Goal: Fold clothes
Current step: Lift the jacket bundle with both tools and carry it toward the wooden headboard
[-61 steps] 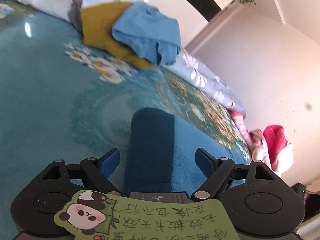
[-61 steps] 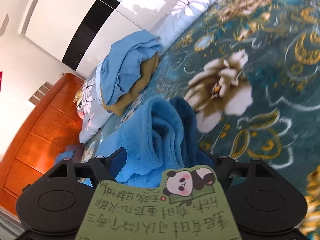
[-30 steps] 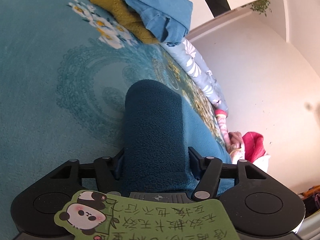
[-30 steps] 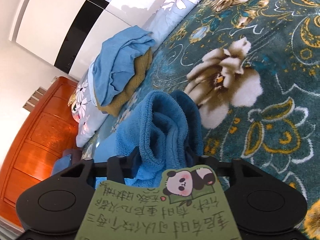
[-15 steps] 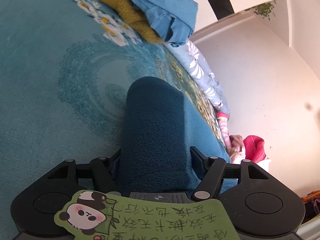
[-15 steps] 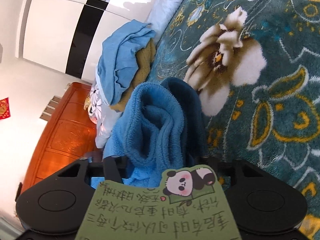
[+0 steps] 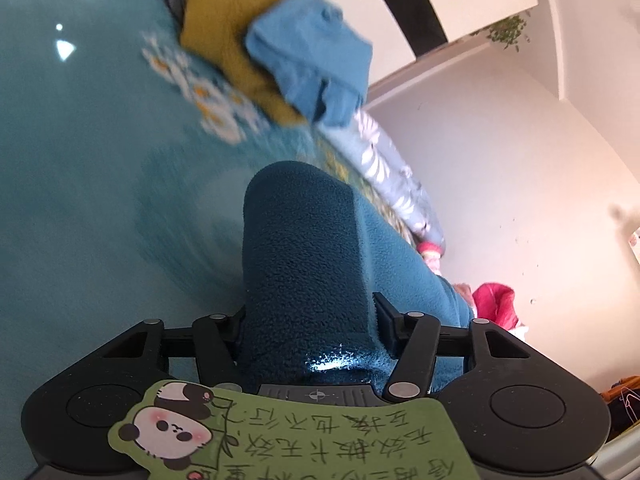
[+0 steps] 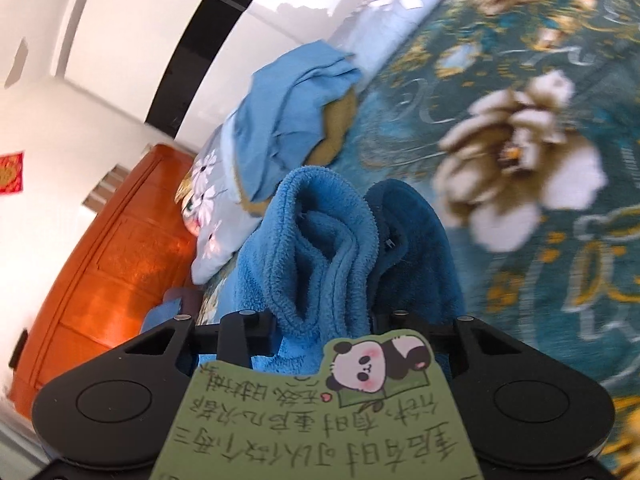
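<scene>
A dark blue fleece garment [image 7: 304, 256] bulges up between the fingers of my left gripper [image 7: 308, 316], whose jaws are closing and press on its thick fold. In the right wrist view the same fleece [image 8: 324, 248] shows a lighter blue bunched edge beside a darker fold. My right gripper [image 8: 326, 320] has its jaws closing tight on that bunch. Both fingertip pairs are buried in the fabric. The fleece is lifted off the teal floral bedspread [image 7: 88, 184].
A pile with a light blue garment [image 7: 312, 56] on a mustard one [image 7: 224, 28] lies at the far side of the bed, on a pale floral quilt [image 7: 392, 176]. Pink clothes [image 7: 492, 304] sit by the wall. An orange wooden headboard [image 8: 104, 264] stands at left.
Both grippers, open around the fleece two seconds ago, have shut on it and lifted it. The views have swung and the bedspread blurs with the motion.
</scene>
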`<act>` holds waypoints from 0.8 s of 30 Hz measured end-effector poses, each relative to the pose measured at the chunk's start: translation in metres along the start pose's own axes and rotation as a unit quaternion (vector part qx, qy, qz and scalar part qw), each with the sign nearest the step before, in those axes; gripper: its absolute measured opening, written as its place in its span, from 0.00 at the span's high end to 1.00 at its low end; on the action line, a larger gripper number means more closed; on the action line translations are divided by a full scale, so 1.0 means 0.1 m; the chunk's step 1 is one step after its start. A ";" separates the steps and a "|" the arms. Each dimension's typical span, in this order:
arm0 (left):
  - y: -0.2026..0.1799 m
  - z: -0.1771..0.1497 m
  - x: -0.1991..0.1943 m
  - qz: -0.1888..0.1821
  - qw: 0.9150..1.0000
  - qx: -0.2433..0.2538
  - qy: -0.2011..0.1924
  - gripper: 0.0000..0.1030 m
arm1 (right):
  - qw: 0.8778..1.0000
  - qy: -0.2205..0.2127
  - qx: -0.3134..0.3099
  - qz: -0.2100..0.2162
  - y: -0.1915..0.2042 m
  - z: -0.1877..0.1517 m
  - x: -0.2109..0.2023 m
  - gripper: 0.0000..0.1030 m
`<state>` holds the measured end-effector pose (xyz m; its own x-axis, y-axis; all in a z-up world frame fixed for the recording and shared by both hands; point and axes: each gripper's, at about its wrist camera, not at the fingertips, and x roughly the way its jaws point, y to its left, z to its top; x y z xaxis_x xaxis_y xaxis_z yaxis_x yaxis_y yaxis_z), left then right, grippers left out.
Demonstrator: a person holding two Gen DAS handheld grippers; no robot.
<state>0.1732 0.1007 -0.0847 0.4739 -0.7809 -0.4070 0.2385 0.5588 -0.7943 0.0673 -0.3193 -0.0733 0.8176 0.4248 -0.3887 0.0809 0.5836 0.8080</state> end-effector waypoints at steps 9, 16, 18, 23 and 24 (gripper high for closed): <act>0.59 0.53 -1.39 0.090 0.993 0.021 -0.070 0.47 | 0.995 0.081 -0.021 0.058 0.86 -0.53 1.09 0.61; 1.14 0.69 -2.33 0.153 0.981 -0.008 -0.123 0.47 | 0.983 0.155 -0.023 0.092 1.48 -1.15 1.99 0.61; 1.28 0.78 -2.52 0.162 0.978 -0.019 -0.132 0.47 | 0.980 0.171 -0.028 0.095 1.66 -1.30 2.20 0.61; 1.54 0.99 -2.93 0.182 0.972 -0.030 -0.148 0.47 | 0.971 0.211 -0.047 0.099 2.09 -1.58 2.63 0.61; 1.58 1.03 -3.00 0.185 0.971 -0.029 -0.151 0.47 | 0.970 0.217 -0.051 0.099 2.17 -1.62 2.70 0.61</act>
<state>0.1561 0.4522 -0.0417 0.7472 -0.4072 -0.5253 -0.0389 0.7622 -0.6462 0.2132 0.0337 -0.0742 0.4925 0.7740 -0.3979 -0.1288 0.5170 0.8462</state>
